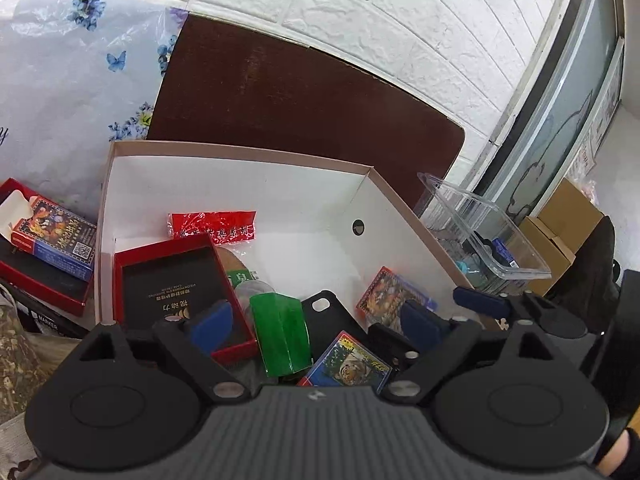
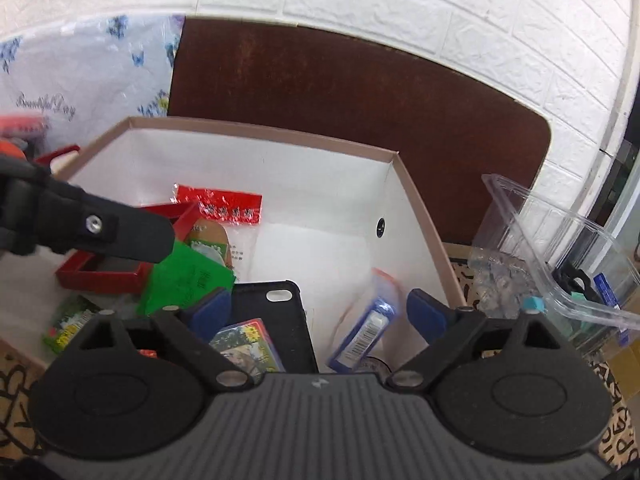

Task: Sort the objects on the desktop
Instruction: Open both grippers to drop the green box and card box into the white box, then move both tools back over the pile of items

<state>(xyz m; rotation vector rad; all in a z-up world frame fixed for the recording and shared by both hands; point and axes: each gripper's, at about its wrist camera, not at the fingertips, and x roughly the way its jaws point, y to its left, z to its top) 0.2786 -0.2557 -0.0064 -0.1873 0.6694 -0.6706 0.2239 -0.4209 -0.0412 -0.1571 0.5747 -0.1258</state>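
The big white cardboard box (image 1: 280,184) holds a black phone case (image 2: 288,320) half hidden at six o'clock, a green plastic block (image 1: 282,336), and a blurry blue packet (image 2: 364,336), under the wide-open, empty left gripper (image 1: 316,320) and right gripper (image 2: 320,312).

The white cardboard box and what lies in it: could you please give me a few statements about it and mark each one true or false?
1. The green box lies inside the white cardboard box. True.
2. The left gripper is clamped on the green box. False: its jaws stand wide open, gripping nothing.
3. A black phone case lies in the cardboard box. True.
4. The clear plastic bin sits inside the cardboard box. False: it stands outside, beside the box's right wall.
5. The right gripper has its jaws open. True.
6. The red tray is stacked on the phone case. False: it lies left of the green box.
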